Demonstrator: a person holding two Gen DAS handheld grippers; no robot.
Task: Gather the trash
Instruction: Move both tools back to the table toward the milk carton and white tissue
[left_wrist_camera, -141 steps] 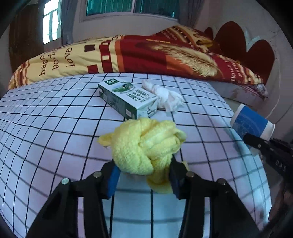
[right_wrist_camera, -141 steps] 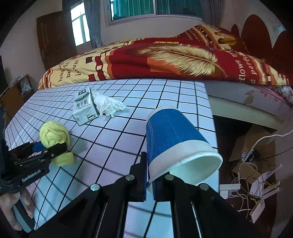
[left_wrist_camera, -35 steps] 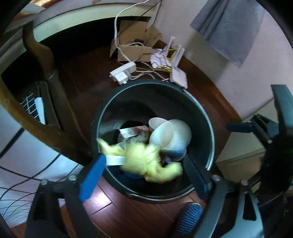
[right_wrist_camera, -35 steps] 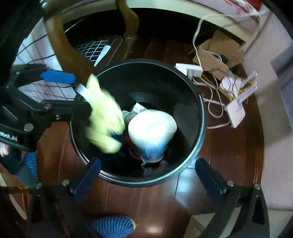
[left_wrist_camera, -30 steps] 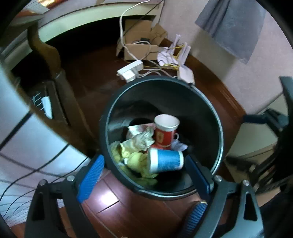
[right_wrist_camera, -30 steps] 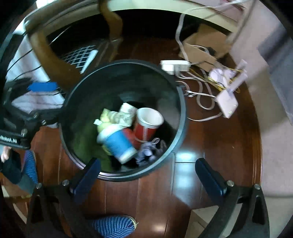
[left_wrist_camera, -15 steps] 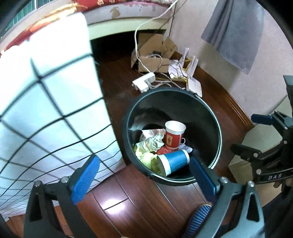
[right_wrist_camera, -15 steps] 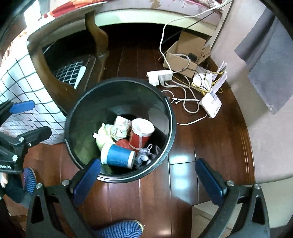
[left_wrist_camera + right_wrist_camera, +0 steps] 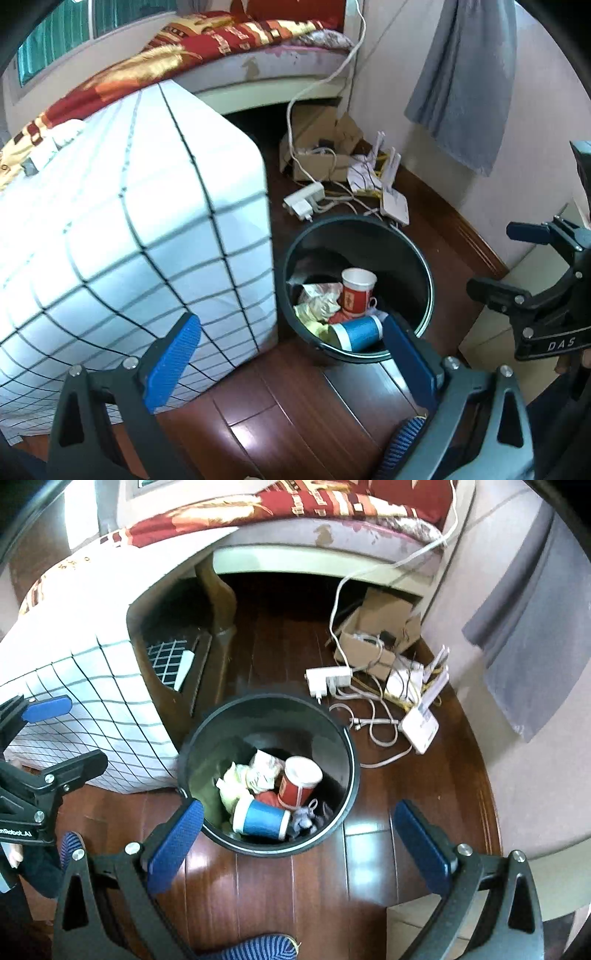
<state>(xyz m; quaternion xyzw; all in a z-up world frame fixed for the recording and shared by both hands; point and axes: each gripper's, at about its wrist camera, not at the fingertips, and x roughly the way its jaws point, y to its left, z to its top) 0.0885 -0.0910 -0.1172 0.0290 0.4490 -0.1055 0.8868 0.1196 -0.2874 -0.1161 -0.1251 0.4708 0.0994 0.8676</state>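
Observation:
A black round bin (image 9: 424, 266) (image 9: 347, 746) stands on the wooden floor beside the table. Inside lie the blue paper cup (image 9: 356, 332) (image 9: 262, 818), a red cup (image 9: 354, 293) (image 9: 299, 781), the yellow cloth (image 9: 314, 325) (image 9: 232, 786) and crumpled paper. My left gripper (image 9: 291, 350) hovers above the bin's near rim, jaws wide open and empty. Held high over the bin's front, my right gripper (image 9: 299, 838) is likewise open with nothing in it. Each gripper shows at the edge of the other's view.
The table with its white checked cloth (image 9: 129, 229) (image 9: 74, 686) rises left of the bin. A cardboard box (image 9: 317, 147), a power strip (image 9: 328, 677), cables and a white router (image 9: 421, 720) clutter the floor behind. A blue striped slipper (image 9: 255, 949) is near.
The yellow cloth and blue cup dropped from the grippers into the bin. Both grippers then rose and pulled back, so the bin looks smaller and the table has come into view.

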